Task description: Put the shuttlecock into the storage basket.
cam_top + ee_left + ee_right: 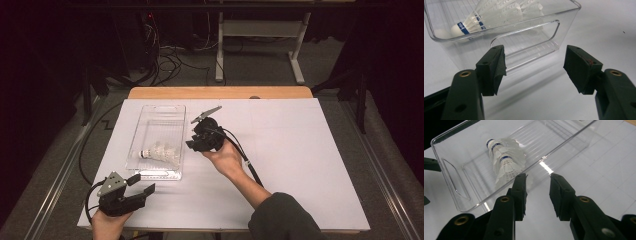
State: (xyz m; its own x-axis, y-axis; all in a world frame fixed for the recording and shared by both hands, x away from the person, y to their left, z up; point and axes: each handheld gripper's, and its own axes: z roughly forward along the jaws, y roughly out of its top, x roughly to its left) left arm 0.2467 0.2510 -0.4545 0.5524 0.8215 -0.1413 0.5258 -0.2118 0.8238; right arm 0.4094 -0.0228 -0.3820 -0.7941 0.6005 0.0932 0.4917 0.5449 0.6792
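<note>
1. On the white desk (300, 165), at ten o'clock: clear bin (159, 142), shuttlecocks (161, 152) stacked inside, lying flat.
2. Right tool (196, 141): beside bin's three o'clock wall, jaws part open, empty.
3. Left tool (141, 186): at seven o'clock, jaws wide, empty.
4. Risk, judged: right tool clipping the light bin wall, skidding it sideways and spilling the shuttlecocks.

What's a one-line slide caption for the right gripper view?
Right gripper, jaws open and empty, beside a clear plastic bin holding white feather shuttlecocks on a white table.
</note>
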